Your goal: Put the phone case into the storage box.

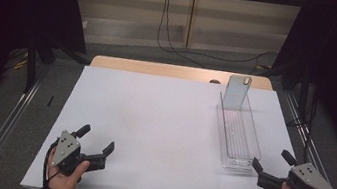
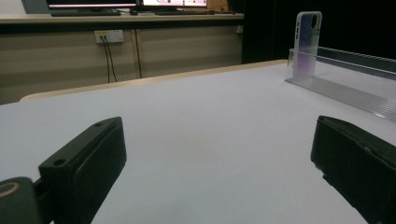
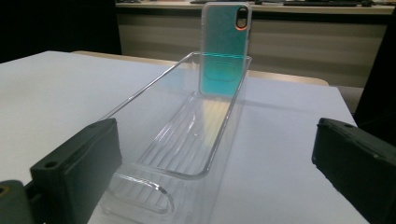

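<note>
Phone case (image 3: 225,49) stands upright at far end of clear tray (image 3: 140,100), leaning on its end wall. Tray lies lengthwise on right side of white desk (image 1: 152,122). Your right gripper (image 1: 272,165) sits just beside tray's near end, jaws wide apart, empty. Your left gripper (image 1: 96,140) rests well apart at desk's near left, jaws also wide, holding nothing.

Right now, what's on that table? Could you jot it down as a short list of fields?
surface: white table
container: long clear tray on the right side, lying lengthwise
item in tray: phone case, standing upright against the tray's far end
left gripper: open, resting near the front left edge, holding nothing
right gripper: open, near the tray's near end, holding nothing
contact: neither gripper touches the tray or case
</note>
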The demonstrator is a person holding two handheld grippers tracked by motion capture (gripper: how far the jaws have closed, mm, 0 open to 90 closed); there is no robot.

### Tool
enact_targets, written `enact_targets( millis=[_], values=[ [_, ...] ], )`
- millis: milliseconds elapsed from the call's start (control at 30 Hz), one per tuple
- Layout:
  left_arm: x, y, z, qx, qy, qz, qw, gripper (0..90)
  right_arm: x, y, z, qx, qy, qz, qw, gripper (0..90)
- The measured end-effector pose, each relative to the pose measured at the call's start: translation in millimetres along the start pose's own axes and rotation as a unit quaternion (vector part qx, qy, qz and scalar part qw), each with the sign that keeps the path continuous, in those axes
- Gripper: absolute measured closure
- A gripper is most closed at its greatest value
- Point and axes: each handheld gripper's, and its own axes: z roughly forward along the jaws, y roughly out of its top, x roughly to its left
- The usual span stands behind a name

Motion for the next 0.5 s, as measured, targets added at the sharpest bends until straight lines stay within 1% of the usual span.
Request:
enact_targets(
  millis=[100, 167, 233, 333, 367, 433, 500],
  values=[
    [0.6, -0.8, -0.8, 0.002, 0.005, -0.001, 1.0, 3.3, 1.4, -3.3, -3.4, 0.001, -0.005, -0.001, 1.0, 0.4],
    [1.5, -1.2, -0.4, 0.004, 0.007, -0.003, 1.0, 3.3, 2.6, -6.3, -4.2, 0.006, 0.001, -0.005, 1.0, 0.3],
    [2.1, -1.4, -0.5, 0.004, 0.011, -0.006, 0.9999, 3.2, 3.5, -9.0, -3.3, 0.01, 0.001, -0.002, 0.9999, 0.2],
    [3.7, -2.6, -0.9, 0.009, 0.016, -0.011, 0.9998, 3.2, 5.1, -8.2, -1.5, 0.008, 0.004, -0.003, 1.0, 0.0],
    [4.8, -3.2, -1.4, 0.014, 0.019, -0.009, 0.9997, 3.1, 5.3, -7.9, -1.0, 0.007, 0.007, -0.004, 0.9999, 0.0],
    [5.9, -3.9, -2.1, 0.015, 0.022, -0.011, 0.9996, 2.8, 5.7, -7.8, -0.3, 0.007, 0.009, -0.003, 0.9999, 0.0],
    [5.6, -4.3, -0.9, 0.018, 0.025, -0.016, 0.9994, 2.2, 5.8, -7.8, 0.9, 0.009, 0.012, -0.008, 0.9999, 0.0]
  ],
)
